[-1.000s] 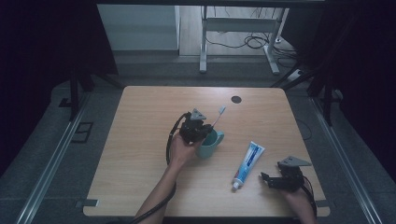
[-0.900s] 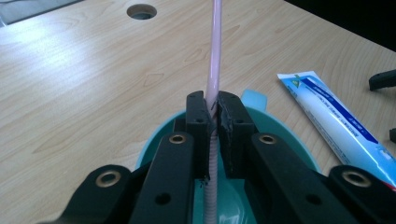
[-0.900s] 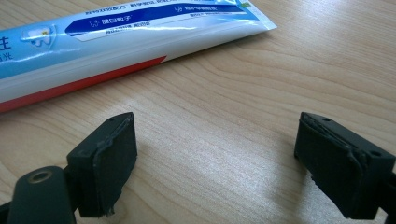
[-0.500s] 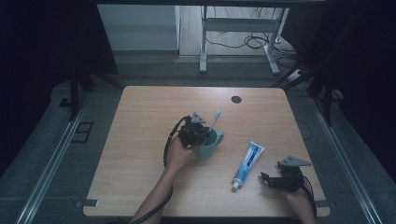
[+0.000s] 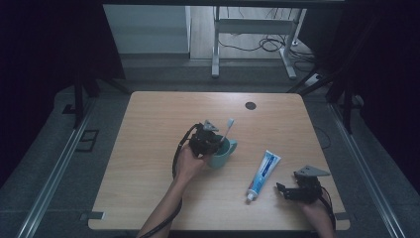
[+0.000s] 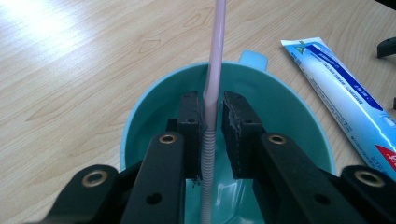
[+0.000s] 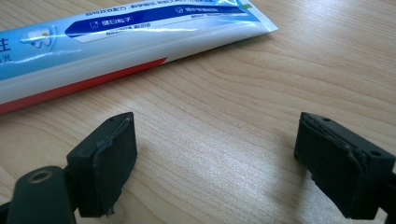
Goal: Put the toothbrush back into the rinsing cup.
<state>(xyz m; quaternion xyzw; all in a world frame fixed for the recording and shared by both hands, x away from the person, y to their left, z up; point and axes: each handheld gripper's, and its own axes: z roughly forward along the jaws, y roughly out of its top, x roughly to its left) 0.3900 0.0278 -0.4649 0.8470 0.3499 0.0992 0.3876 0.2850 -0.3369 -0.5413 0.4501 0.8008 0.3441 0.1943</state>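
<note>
The worktop [image 5: 148,193] is a pale wood-grain slab with rounded corners and a small dark round cap [image 5: 250,105] near its 1 o'clock corner. It stands on a grey floor [image 5: 44,173], with metal rails [image 5: 49,186] running along the 9 and 3 o'clock sides. At 12 o'clock, a lit strip shows a pale wall panel [image 5: 146,29], a metal table frame [image 5: 252,29] and loose black cables [image 5: 270,43]; darkness surrounds the rest.
</note>
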